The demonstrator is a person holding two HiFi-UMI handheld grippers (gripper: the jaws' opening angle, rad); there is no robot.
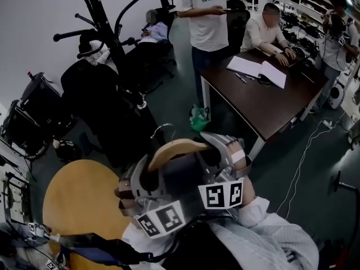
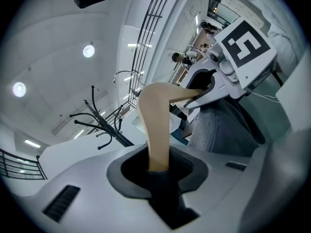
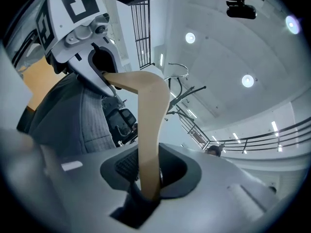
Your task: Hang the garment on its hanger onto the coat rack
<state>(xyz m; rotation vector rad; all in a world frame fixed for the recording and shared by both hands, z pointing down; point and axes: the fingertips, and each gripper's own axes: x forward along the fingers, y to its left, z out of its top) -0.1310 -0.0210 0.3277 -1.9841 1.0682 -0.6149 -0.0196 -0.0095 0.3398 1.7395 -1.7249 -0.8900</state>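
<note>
A wooden hanger (image 1: 174, 149) with a metal hook (image 1: 163, 129) is held up between both grippers, and a dark grey garment (image 1: 185, 176) hangs on it. My left gripper (image 1: 140, 176) is shut on the hanger's left arm (image 2: 155, 125). My right gripper (image 1: 225, 156) is shut on the right arm (image 3: 148, 130). The black coat rack (image 1: 104, 16) stands beyond and to the left, apart from the hook. In the left gripper view the hook (image 2: 127, 76) sits near the rack (image 2: 99, 123). The garment's ribbed fabric (image 3: 82, 120) hangs between the grippers.
A round wooden table (image 1: 79, 201) lies at my lower left. Black chairs and bags (image 1: 39, 111) crowd the rack's foot. A dark desk (image 1: 264, 94) with papers stands to the right, with one person standing and another seated at it. A green bag (image 1: 198, 117) and cables lie on the floor.
</note>
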